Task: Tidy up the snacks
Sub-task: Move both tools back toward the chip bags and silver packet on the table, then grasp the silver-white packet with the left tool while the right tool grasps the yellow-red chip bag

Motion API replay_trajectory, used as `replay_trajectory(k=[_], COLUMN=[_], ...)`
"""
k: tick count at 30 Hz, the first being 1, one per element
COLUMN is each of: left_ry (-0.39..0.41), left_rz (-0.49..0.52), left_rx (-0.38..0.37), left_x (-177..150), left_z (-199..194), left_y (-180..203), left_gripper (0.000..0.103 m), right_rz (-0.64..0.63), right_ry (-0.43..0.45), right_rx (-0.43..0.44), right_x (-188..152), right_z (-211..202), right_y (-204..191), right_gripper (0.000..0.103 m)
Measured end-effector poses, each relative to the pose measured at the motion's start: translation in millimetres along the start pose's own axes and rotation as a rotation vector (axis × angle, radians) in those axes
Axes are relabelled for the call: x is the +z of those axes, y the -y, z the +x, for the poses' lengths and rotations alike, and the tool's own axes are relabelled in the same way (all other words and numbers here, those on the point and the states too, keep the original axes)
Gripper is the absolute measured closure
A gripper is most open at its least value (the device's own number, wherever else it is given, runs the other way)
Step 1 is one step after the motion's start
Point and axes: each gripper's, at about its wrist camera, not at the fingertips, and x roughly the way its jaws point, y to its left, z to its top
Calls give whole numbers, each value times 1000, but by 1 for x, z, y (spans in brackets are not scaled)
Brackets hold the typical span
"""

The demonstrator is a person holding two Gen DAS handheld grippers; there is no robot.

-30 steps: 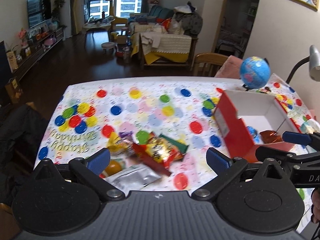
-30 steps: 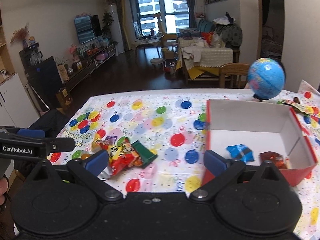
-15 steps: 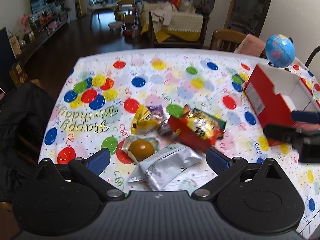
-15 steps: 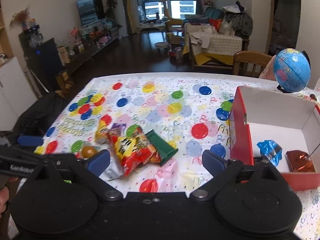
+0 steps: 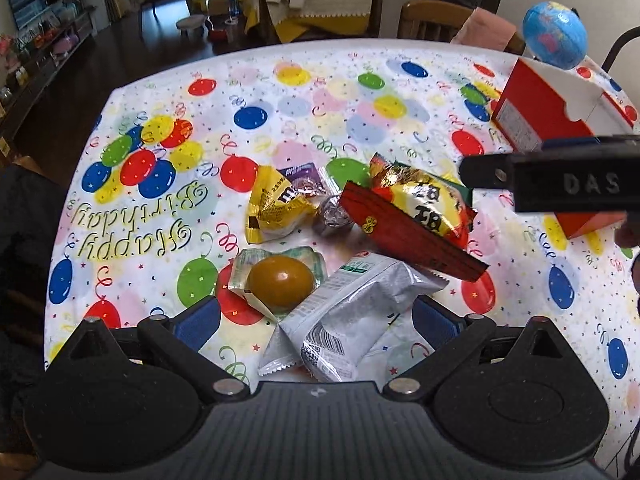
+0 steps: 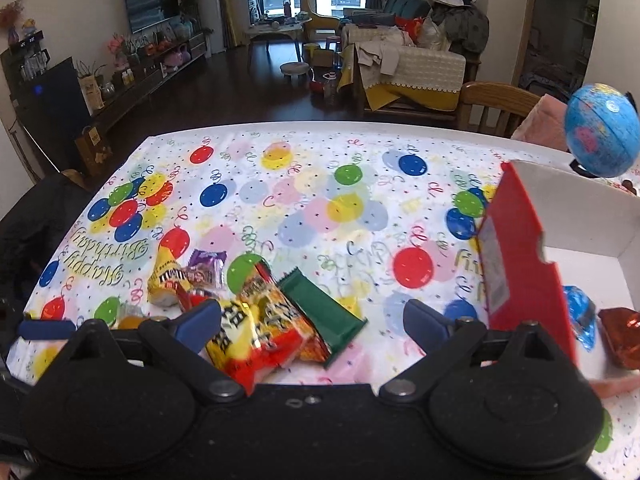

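We note the left tool (image 5: 316, 316) spread wide, nothing between its blue pads, poised low over the near end of the snack pile on the balloon-print desk (image 5: 280, 120). The right tool (image 6: 312, 320) is likewise spread and empty, set above the yellow-and-red crinkly snack bag (image 6: 256, 328) and the flat green wrapped bar (image 6: 324, 312) beside it.

Closest to the left tool lies the silver foil pillow pouch (image 5: 348, 316), its sealed serrated ends and a barcode showing. We judge it light, puffy and slick; a pinch across the middle may slip or crush what is inside, so the flat crimped end seam looks the better hold. Touching its left edge is the clear-wrapped brown round snack (image 5: 280, 282), a smooth dome in a loose film. We expect it to roll or squirm; gripping across the dome itself seems safer than the film.

Farther in sit a yellow crumpled candy packet (image 5: 276, 208), a small purple wrapper (image 5: 302, 178) and a long dark-red flat packet (image 5: 408, 232) lying under the yellow-and-red bag. All look thin, soft and light.

The red cardboard box with white inside (image 6: 520, 264) stands to the right, well apart from the pile; a blue-wrapped sweet (image 6: 580, 312) and a red foil sweet (image 6: 624, 336) already lie in it.
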Motion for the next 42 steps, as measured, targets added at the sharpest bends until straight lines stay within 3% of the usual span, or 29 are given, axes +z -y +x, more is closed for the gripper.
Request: replay_trajectory(k=[11, 19, 22, 27, 31, 36, 42], left_ry=[-35, -63, -67, -82, -76, -59, -23], left_rz=[-6, -10, -22, -63, -74, -86, -106], left_rx=[-51, -72, -70, -51, -33, -33, -25], left_x=[4, -3, -6, -13, -17, -24, -27], left_z=[13, 21, 21, 20, 15, 7, -8], left_y=[1, 8, 7, 3, 4, 9, 16], left_gripper=[1, 10, 21, 49, 62, 75, 81], right_rz=[56, 107, 130, 179, 150, 147, 150], right_ry=[-86, -145, -166, -192, -170, -134, -113], right_rx=[-49, 19, 62, 161, 168, 167, 159], right_x=[8, -7, -13, -19, -20, -22, -31], right_z=[54, 54, 50, 43, 32, 15, -11], right_y=[-10, -4, 1, 7, 6, 13, 27], right_gripper=[6, 6, 8, 35, 50, 55, 55])
